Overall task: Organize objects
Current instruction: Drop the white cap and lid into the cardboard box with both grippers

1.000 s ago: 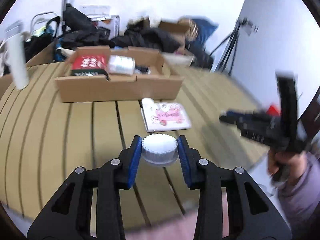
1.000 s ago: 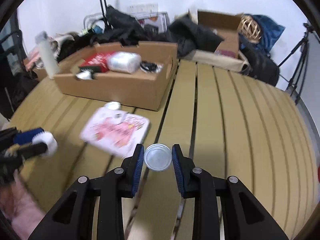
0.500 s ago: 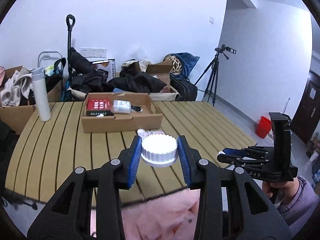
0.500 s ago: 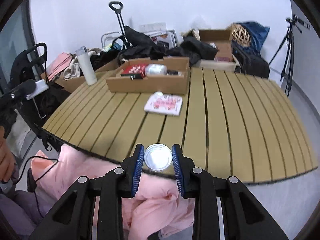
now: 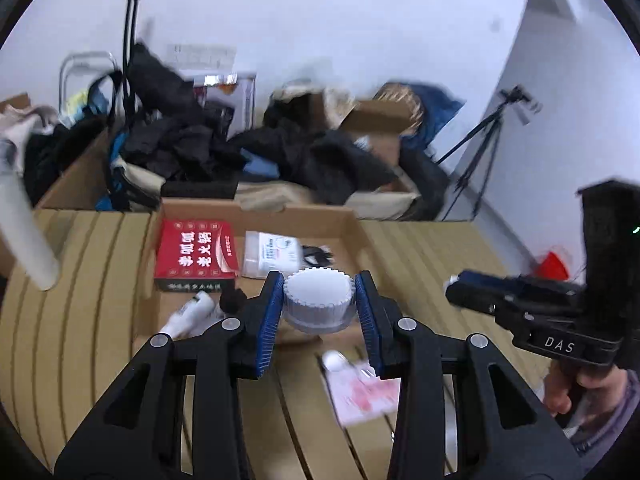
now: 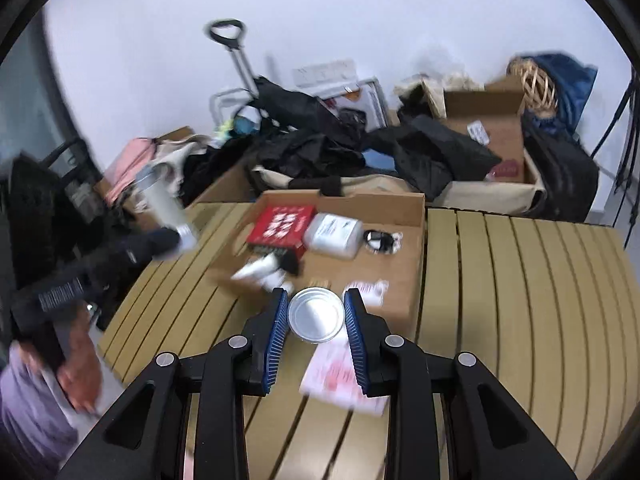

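Slatted tabletop (image 6: 520, 300) fills the right half of my right wrist view, bare out to its curved edge; the left edge drops off close beside my left gripper (image 6: 160, 240), seen there at centre left. Cardboard tray (image 6: 416, 256) sits at frame centre, open-topped, its low walls the only rim in my way; it holds a red box (image 5: 194, 254), a clear packet (image 5: 270, 254), a white tube (image 5: 188, 314) and a black coil (image 6: 380, 240). My left gripper (image 5: 318, 300) is clamped on a white ridged cap (image 5: 318, 298), flat face toward the lens, in front of the tray's interior; my right gripper (image 6: 316, 316) grips a round silver tin (image 6: 316, 314) by its rim, flat face to the camera, before the tray's near wall. Pink-printed pouch (image 6: 340, 376) lies on the slats at lower centre, beneath the tin; a white bottle (image 5: 24, 236) stands blurred at the left; boxes and dark clothing (image 6: 400, 148) pile up behind the table.
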